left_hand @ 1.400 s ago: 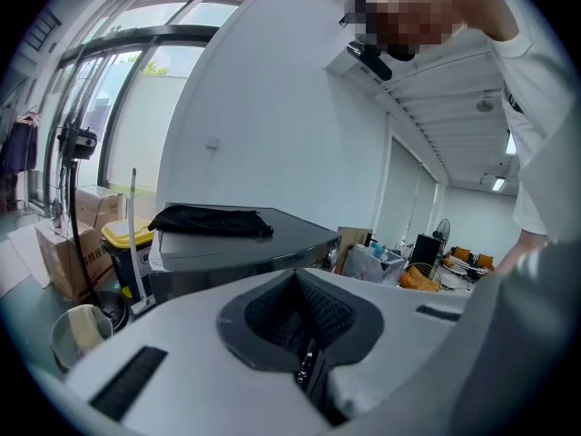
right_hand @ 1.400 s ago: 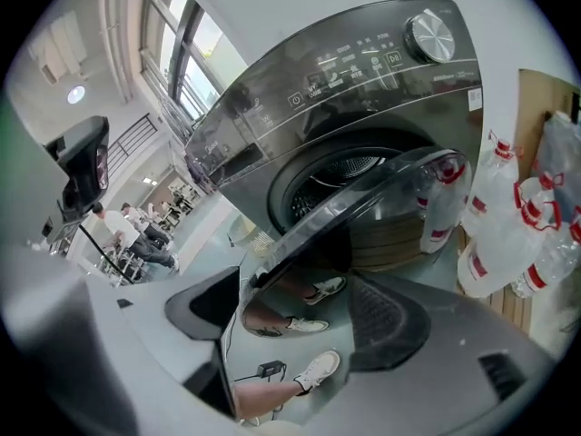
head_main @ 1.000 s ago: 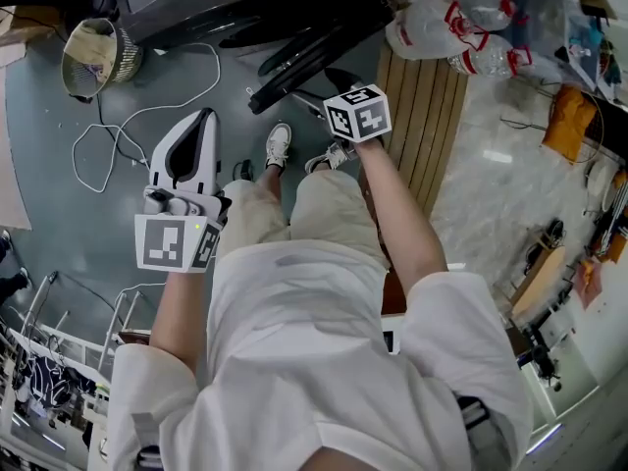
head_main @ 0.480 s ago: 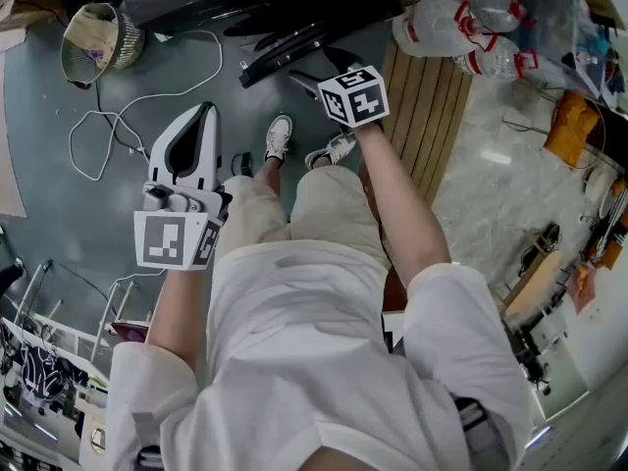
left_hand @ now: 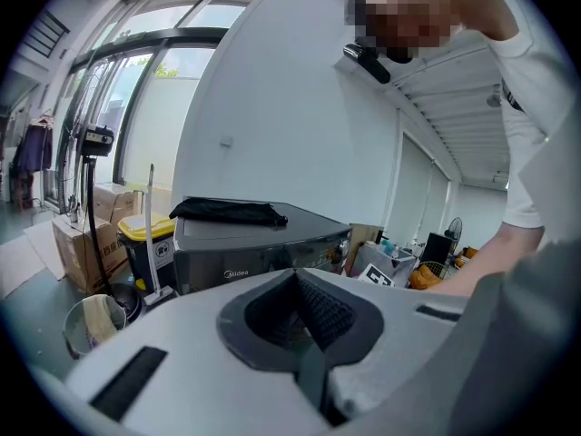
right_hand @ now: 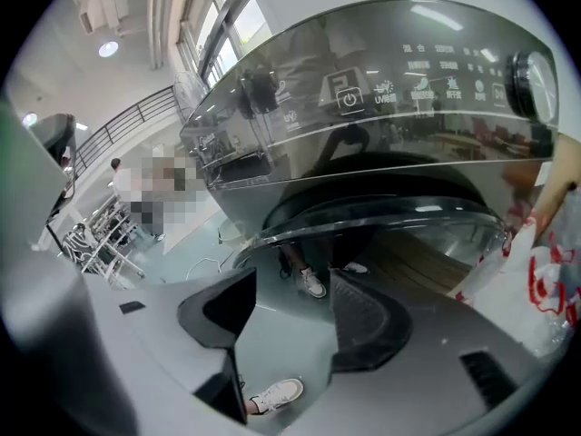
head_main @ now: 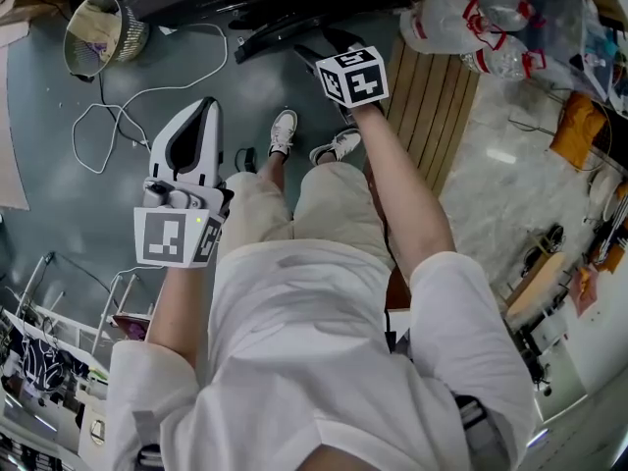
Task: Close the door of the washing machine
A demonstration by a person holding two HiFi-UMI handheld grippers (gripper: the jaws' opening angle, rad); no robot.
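The door [right_hand: 390,214] stands open, swung out just beyond the right gripper [right_hand: 292,300], below the washer's [right_hand: 363,107] control panel. That gripper's jaws have just been closing but are apart with nothing between them; only floor [right_hand: 286,343] and a shoe [right_hand: 272,395] show through the gap. The left gripper [left_hand: 298,289] is clenched on nothing, out on the left and well apart from the washer. To do this step well, I judge, bring the right jaws together and press their tips on the door's rim rather than on the bulging glass. Push on the side away from the hinge and follow through until the latch catches. The door is a smooth smoked-glass dome in a curved rim, probably slippery. The panel is glossy dark grey, almost a mirror, with a round knob [right_hand: 534,82] at its right. The pads [right_hand: 372,321] are ribbed black rubber set in pale grey plastic.
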